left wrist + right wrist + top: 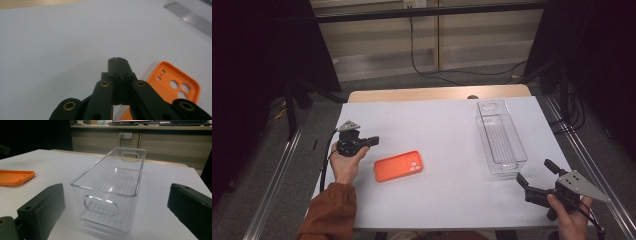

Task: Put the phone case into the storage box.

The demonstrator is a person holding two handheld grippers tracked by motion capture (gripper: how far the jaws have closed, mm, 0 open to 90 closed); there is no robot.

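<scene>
My left gripper (373, 140) was closed on nothing; my right gripper (534, 177) gaped beside the clear bin (500, 137) near the table's right edge. The orange phone case (398, 166), mid-table, looked light, flexible; I'd pinch its rim.

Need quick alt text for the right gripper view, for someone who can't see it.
An empty clear plastic bin stands on the white table, straight ahead between the right tool's wide-open black jaws. An orange phone case lies flat at the far left.
</scene>
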